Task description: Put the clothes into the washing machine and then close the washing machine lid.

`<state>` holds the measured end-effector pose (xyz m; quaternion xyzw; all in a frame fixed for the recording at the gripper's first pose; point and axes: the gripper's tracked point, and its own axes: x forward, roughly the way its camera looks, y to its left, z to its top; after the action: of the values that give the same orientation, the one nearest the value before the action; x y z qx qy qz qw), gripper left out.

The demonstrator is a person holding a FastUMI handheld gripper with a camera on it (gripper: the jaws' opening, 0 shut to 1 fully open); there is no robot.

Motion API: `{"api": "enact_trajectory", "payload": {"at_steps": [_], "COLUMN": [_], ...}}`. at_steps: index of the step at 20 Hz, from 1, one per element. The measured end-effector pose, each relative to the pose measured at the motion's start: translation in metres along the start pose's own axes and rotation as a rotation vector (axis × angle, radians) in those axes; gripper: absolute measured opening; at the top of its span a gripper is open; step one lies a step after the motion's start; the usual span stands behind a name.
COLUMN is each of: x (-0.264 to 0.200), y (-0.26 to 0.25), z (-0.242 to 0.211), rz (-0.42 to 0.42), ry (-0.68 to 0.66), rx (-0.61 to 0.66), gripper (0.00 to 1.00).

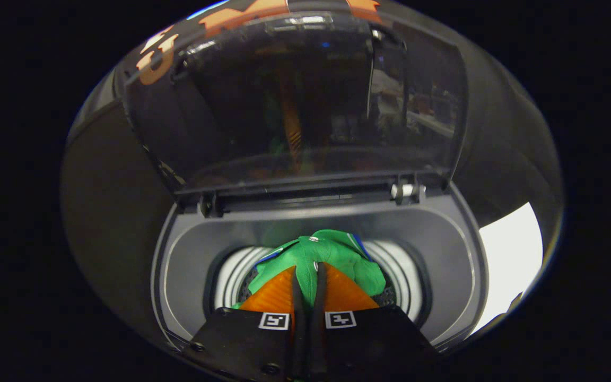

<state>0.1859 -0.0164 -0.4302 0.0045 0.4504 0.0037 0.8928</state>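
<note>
A green garment with a blue trim and small metal snaps hangs pinched between my two fingers, and my gripper is shut on it. The cloth dangles over the round white drum opening of a grey top-loading washing machine, directly below and just ahead of the fingers. The machine's dark see-through lid stands raised and upright behind the opening, hinged along the back rim.
The grey inner collar of the machine rings the drum on all sides. A white latch piece sits at the right end of the hinge. A bright white surface lies beyond the machine's right side.
</note>
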Motion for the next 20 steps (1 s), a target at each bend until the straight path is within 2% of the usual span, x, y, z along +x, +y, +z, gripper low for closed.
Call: {"api": "enact_trajectory", "payload": {"at_steps": [5, 7, 16, 20], "x": [0.018, 0.018, -0.011, -0.045], "y": [-0.005, -0.003, 0.002, 0.005], "z": [-0.021, -0.023, -0.011, 0.018], "rz": [-0.031, -0.014, -0.002, 0.001], "ry": [0.102, 0.11, 0.043, -0.057], "rx": [-0.026, -0.032, -0.061, -0.059], "gripper": [0.12, 0.19, 0.97, 0.98]}}
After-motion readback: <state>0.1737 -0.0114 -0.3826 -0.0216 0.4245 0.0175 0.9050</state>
